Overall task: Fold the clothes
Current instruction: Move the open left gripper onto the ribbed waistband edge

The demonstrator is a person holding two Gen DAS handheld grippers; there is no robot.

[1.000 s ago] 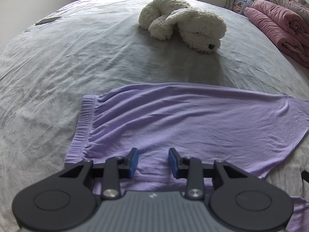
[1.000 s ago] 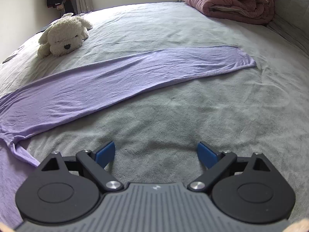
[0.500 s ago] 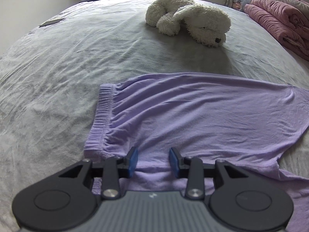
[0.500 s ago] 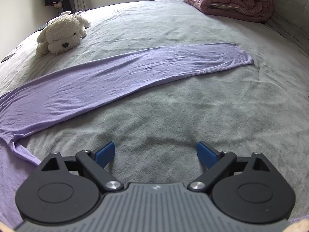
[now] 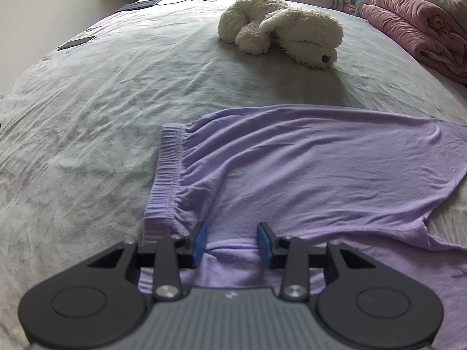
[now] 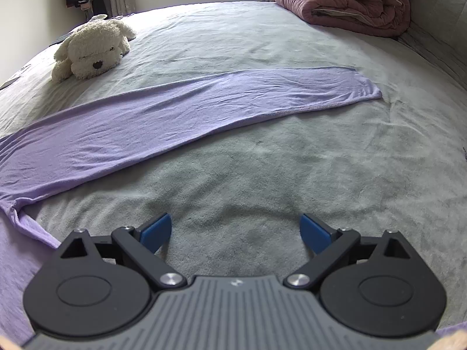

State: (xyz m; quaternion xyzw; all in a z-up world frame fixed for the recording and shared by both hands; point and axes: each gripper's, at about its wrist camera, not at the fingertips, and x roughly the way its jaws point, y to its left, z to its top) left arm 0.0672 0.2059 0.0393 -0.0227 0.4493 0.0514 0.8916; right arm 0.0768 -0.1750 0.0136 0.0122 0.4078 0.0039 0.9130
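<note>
The lilac trousers point(image 5: 306, 175) lie spread on the grey bed point(image 5: 87, 116), their far leg reaching right, the near part cut off by the frame edge. The left tongs point(image 5: 232, 240) stand partly open over a raised fold by the gathered waistband point(image 5: 167, 175); whether the pads pinch it is unclear. The right tongs point(image 6: 235, 232) gape wide over bare bedding, holding nothing.
</note>
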